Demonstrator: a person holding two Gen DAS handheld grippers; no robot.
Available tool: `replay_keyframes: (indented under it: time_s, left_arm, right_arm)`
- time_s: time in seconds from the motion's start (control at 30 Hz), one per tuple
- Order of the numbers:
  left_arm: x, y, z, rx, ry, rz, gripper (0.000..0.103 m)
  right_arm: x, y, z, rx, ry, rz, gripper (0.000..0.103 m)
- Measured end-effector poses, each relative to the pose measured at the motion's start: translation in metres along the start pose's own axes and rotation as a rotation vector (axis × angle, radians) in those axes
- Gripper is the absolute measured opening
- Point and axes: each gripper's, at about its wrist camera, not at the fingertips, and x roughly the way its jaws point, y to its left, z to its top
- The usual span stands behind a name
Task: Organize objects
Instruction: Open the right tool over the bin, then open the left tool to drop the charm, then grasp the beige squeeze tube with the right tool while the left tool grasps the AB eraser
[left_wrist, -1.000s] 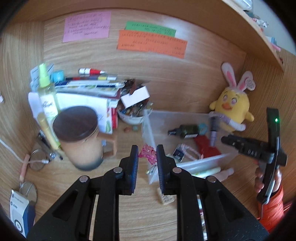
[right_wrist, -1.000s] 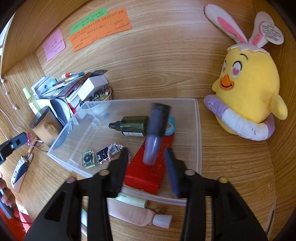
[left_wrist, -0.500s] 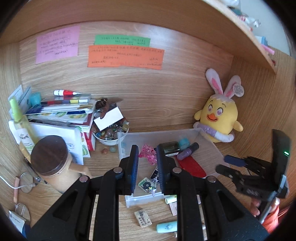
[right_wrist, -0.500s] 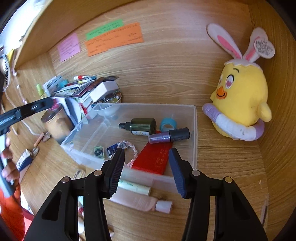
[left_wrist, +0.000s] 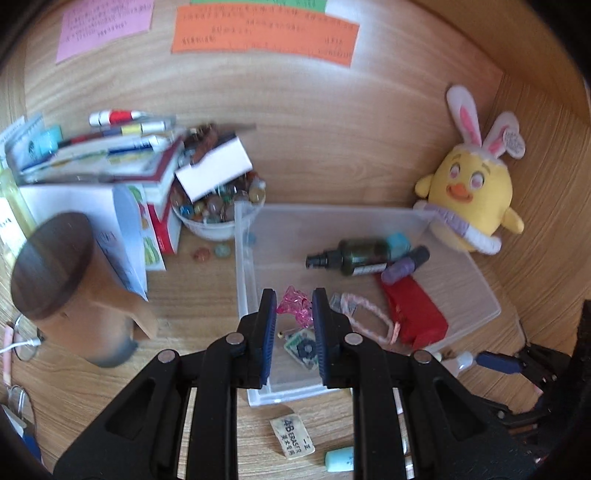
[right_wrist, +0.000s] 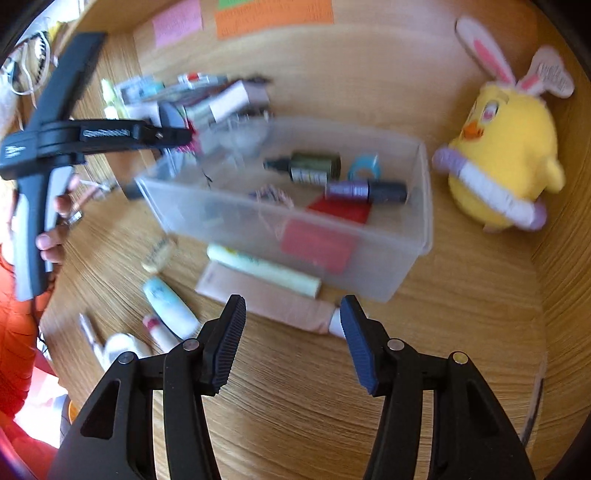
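1. Black-jawed left gripper (left_wrist: 294, 314) pinches a pink crystal trinket (left_wrist: 294, 307) over the near end of the clear bin (left_wrist: 458, 306).
2. Right gripper (right_wrist: 291, 321), jaws spread and just now widening, holds nothing; it hangs over the pink tube (right_wrist: 273, 301) lying outside the bin wall.
3. Farther in: green spray bottle (left_wrist: 354, 256), purple bottle (left_wrist: 404, 264), red pouch (left_wrist: 413, 314).
4. Risk: the trinket is small and faceted, so it may bounce out on release.

1. One clear bin (left_wrist: 458, 295), centre.
2. Inside: one dark spray bottle (left_wrist: 354, 254), one purple tube (left_wrist: 404, 264), one red pouch (left_wrist: 413, 310).
3. One plush chick (left_wrist: 474, 195), 3 o'clock.
4. One lidded mug (left_wrist: 70, 288), 9 o'clock.
5. One eraser (left_wrist: 291, 435), 6 o'clock.
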Motion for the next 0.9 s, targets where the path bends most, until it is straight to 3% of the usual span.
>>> replay_keyframes:
  time_s: [0.17,0.3,0.5,0.67,0.77,0.9]
  left_arm:
    - [0.000,-0.008,-0.010,0.031,0.034,-0.015,0.020]
    - [-0.012,-0.011,-0.012,0.035,0.010,-0.023,0.036]
    - [-0.036,-0.012,-0.020,0.040,-0.028,-0.012,0.052]
    - [-0.053,-0.007,-0.035,0.049,-0.041,0.003,0.063]
    - [-0.052,-0.003,-0.047,0.057,-0.019,0.019,0.068]
    - [-0.032,0.004,-0.062,0.055,0.062,0.051,0.068]
  right_arm:
    - [0.013,-0.004,0.004,-0.002,0.028,-0.018,0.055]
    - [0.017,-0.003,0.010,-0.016,0.028,-0.026,0.062]
    - [0.035,-0.006,0.009,-0.005,0.093,0.031,0.062]
    - [0.025,-0.007,-0.005,0.006,0.099,0.067,0.062]
    - [0.017,-0.003,-0.016,-0.013,0.100,0.085,0.062]
    - [0.010,0.003,-0.021,-0.048,0.074,0.044,0.056]
